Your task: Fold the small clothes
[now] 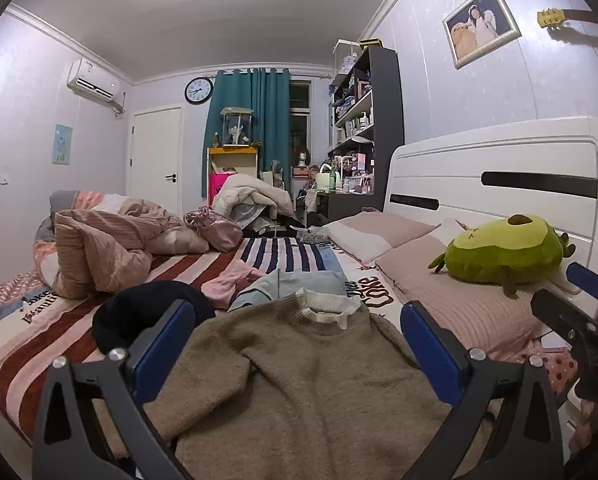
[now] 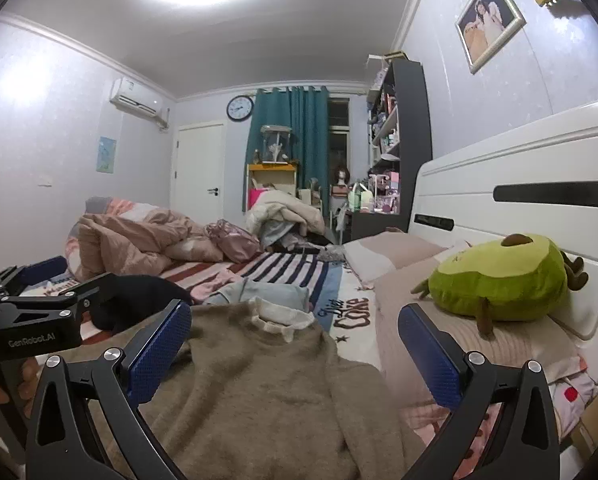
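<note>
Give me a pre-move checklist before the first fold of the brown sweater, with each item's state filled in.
1. Left gripper open, holding nothing: ok.
2. Right gripper open, holding nothing: ok.
3. Brown sweater lying spread on the bed, collar away from the grippers: ok.
4. Sleeves laid out flat: not ok, one is folded across the chest.
5. Light blue garment clear of the sweater: not ok, it touches the collar.
6. Hem free: cannot tell, hidden.

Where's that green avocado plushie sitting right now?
The avocado plushie lies at the right in both views, on the pink pillow against the white headboard, beyond the brown sweater.
</note>
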Tool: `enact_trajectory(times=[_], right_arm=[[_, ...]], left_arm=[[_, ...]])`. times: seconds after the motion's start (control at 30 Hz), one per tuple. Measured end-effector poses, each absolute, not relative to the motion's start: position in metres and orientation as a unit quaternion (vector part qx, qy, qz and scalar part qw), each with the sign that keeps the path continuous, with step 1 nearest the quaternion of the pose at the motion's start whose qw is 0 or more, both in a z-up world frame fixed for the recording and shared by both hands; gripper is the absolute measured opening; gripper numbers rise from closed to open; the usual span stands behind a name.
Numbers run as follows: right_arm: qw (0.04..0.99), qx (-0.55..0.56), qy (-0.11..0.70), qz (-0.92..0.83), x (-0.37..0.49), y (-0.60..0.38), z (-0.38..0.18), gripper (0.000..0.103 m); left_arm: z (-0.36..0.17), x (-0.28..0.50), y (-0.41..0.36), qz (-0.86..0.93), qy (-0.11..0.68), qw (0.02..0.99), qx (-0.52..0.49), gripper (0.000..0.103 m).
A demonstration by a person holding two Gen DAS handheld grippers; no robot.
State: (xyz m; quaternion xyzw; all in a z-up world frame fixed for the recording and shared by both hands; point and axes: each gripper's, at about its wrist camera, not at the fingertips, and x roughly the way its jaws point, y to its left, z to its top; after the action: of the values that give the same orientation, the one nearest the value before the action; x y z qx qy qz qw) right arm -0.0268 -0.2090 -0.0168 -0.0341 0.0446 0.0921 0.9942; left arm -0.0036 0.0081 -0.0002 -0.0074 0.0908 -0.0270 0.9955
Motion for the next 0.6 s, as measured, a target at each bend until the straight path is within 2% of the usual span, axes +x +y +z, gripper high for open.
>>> enact_trajectory(times=[0.17,0.6], right_arm=[[0.995,-0.046,0.026,0.090,-0.027,-0.204,-0.017,0.103],[0.994,-0.047,0.052,0.087,-0.011,-0.201,-0.013,0.103]], left_arm=[[-0.001,-0.001,0.009,-0.022,0.085,0.996,-0.004,0.102],[-0.001,0.009,0.011,-0.018,0.089,0.996,-0.009,0.102]])
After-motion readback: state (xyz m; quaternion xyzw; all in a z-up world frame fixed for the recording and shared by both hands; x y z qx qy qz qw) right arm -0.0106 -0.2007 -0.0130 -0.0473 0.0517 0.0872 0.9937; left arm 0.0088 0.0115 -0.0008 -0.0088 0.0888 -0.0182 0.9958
